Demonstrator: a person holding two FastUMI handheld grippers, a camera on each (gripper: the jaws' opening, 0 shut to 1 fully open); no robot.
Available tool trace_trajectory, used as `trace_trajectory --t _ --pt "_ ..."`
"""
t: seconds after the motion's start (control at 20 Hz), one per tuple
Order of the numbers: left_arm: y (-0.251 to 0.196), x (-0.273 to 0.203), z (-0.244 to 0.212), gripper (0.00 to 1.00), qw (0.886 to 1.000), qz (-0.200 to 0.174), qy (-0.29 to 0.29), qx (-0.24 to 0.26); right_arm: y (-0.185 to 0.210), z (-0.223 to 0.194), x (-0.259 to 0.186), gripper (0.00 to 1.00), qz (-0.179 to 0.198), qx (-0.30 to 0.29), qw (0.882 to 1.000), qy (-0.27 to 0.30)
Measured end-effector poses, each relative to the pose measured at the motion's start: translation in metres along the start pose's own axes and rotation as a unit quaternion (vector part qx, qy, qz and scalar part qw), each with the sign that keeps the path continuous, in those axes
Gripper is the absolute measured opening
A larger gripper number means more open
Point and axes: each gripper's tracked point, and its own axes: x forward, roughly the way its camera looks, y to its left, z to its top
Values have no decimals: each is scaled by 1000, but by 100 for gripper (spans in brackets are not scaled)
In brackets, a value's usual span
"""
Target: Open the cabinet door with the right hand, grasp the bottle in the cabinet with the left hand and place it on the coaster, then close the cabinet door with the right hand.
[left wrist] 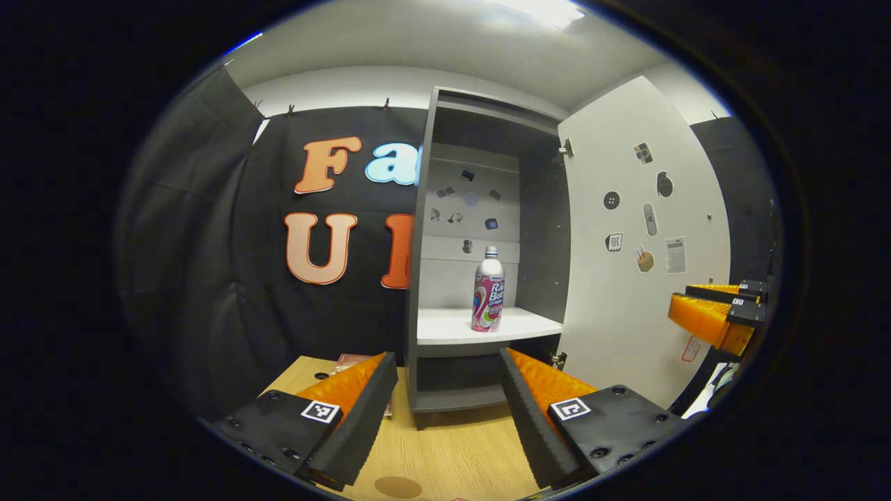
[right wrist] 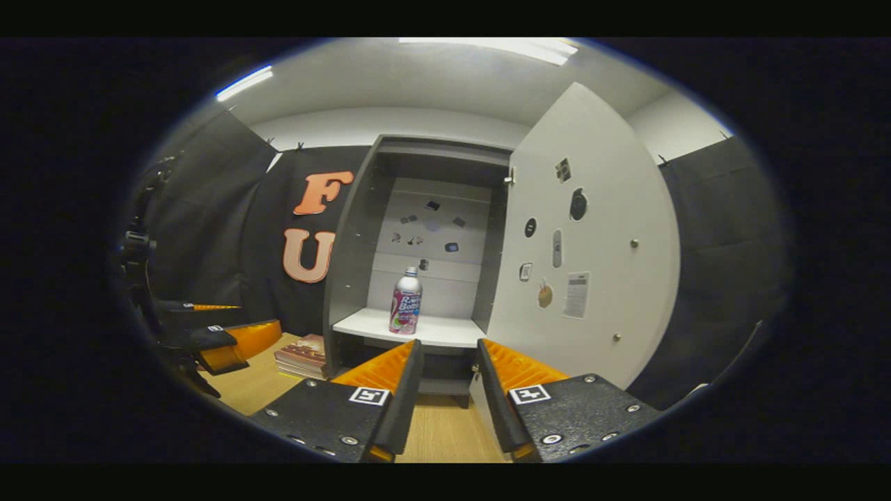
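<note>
Because the cabinet door (left wrist: 640,236) is swung wide open to the right, the way in to the bottle (left wrist: 489,289) is free. The bottle stands upright on the white shelf (left wrist: 480,325) inside the cabinet (right wrist: 418,250), straight ahead of the left gripper (left wrist: 449,390) and a bit above its fingers. The left gripper is spread open with nothing in it, and the gap between its fingers lines up with the bottle, so I think it is getting ready to reach in and grab.

The right gripper (right wrist: 449,379) is also open and holds nothing. It sits in front of the cabinet, with the door's lower edge just past its right finger, likely waiting to push the door shut later.

A round brown coaster (left wrist: 398,486) lies on the wooden desk (left wrist: 445,445), below and close to the left gripper. That is where the bottle should go. Some books (right wrist: 303,355) lie on the desk, ahead and to the left of the right gripper.
</note>
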Motion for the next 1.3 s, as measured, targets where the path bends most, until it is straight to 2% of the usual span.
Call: trace_trajectory --t 0.15,0.35,0.55,0.65,0.85,1.1,1.15,1.2,1.3 --pt "-2 42 5 94 999 -35 -10 6 20 1 31 56 -8 -9 1000 -6" --pt "-10 96 8 94 996 -88 -21 5 36 -2 66 70 -39 0 999 -8" --pt "-26 134 9 94 992 -122 -24 7 34 -5 83 81 -71 -15 997 -2" --pt "-35 151 11 94 991 -127 -29 7 31 -7 92 86 -80 -18 997 -2" --pt "-54 184 9 94 991 -128 -33 1 20 -17 108 87 -85 -26 996 10" --pt "-71 218 6 94 993 -114 -40 4 6 -29 132 88 -65 -6 998 13" --pt "-74 225 6 94 993 -111 -40 10 5 -31 135 83 -57 0 998 12" --pt "-77 233 5 94 993 -110 -43 15 4 -34 137 91 -48 5 999 11" --pt "-82 249 3 94 993 -106 -49 20 -1 -39 146 93 -39 11 999 7"
